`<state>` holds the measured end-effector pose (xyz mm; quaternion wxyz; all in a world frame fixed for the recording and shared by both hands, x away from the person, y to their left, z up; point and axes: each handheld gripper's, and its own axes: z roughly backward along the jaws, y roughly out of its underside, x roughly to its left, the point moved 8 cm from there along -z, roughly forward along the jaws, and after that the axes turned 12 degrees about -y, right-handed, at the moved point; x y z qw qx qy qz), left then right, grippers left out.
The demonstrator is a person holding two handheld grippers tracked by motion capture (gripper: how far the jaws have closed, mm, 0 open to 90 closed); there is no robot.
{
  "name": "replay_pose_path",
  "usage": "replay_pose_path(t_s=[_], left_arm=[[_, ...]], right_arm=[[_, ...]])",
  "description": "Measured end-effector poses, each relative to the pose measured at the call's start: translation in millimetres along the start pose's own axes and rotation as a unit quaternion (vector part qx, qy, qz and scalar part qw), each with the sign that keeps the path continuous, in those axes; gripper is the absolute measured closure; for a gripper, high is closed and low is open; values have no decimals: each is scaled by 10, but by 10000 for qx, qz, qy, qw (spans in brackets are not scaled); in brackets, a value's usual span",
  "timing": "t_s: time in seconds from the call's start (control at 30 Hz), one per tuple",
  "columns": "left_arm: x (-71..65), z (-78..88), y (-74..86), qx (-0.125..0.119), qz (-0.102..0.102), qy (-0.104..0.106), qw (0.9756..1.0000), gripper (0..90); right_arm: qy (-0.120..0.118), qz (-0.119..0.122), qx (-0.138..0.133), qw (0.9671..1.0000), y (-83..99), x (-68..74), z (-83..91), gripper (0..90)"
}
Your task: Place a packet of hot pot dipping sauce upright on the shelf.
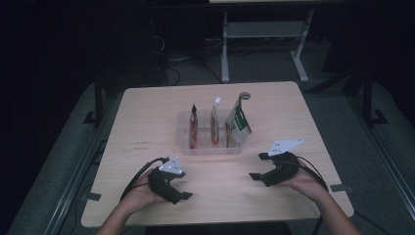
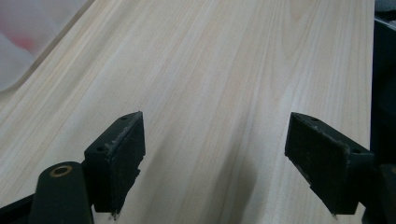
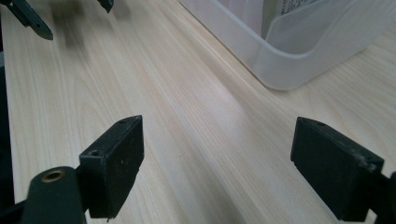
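step: pre-reach, nothing picked | L gripper [image 1: 182, 192] + R gripper [image 1: 256, 176] jaws wide, empty, near table [image 1: 147, 112] front edge | next: prob reach clear tray [image 1: 182, 128], pinch green pouch [image 1: 238, 121] top

A pale wooden table [image 1: 147, 122] carries a clear plastic bin [image 1: 183, 134] of pouches.

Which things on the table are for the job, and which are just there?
For the job:
left gripper, open
right gripper, open
tray
red pouch
middle pouch
green pouch

Just there:
table
white frame behind the table
cables on the floor
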<state>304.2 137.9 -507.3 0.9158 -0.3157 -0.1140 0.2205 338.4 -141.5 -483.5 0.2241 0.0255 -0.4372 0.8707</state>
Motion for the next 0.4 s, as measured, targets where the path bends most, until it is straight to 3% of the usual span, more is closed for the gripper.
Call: replay_pose_path(t_s=[0.4], left_arm=[[20, 10, -1, -26, -5, -11, 10000, 199]], right_arm=[[27, 27, -61, 10000, 16, -37, 35, 169]])
